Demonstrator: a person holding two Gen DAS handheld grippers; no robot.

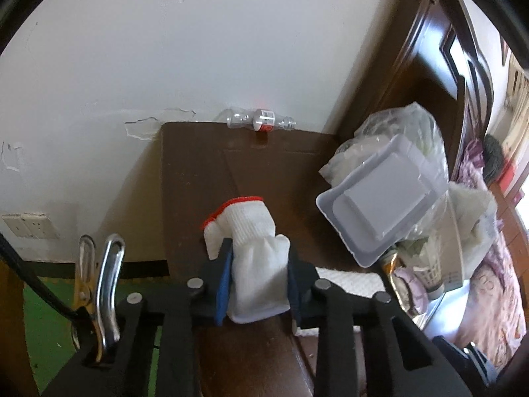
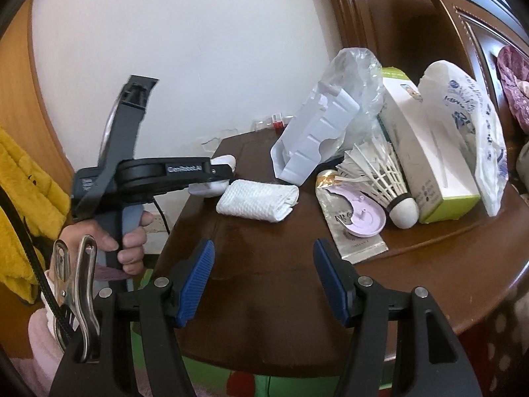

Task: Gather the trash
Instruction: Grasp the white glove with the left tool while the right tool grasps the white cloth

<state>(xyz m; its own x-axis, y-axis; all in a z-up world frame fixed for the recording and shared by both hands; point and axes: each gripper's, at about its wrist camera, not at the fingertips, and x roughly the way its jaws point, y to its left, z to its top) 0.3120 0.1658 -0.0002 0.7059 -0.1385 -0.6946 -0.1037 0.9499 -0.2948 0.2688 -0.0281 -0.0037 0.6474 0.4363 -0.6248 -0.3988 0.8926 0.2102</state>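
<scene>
A white knitted glove (image 1: 254, 248) with a red cuff lies on the dark wooden table (image 1: 198, 172). My left gripper (image 1: 259, 251) is shut on the glove, whose body bunches between the blue pads (image 1: 222, 284). The right wrist view shows that gripper (image 2: 224, 173) from the side at the table's left edge, held by a person's hand (image 2: 129, 238). My right gripper (image 2: 263, 264) is open over bare table, with nothing between its fingers. A folded white paper towel (image 2: 258, 203) lies just beyond it. An empty clear bottle (image 1: 261, 120) lies against the wall.
A white plastic tray (image 2: 317, 132) leans on a clear bag (image 2: 357, 76). A shuttlecock (image 2: 380, 172), a silver sachet (image 2: 350, 241), a purple plastic piece (image 2: 363, 218), a white-and-green box (image 2: 423, 152) and a printed bag (image 2: 469, 125) crowd the table's right side. A white wall (image 1: 198, 49) stands behind.
</scene>
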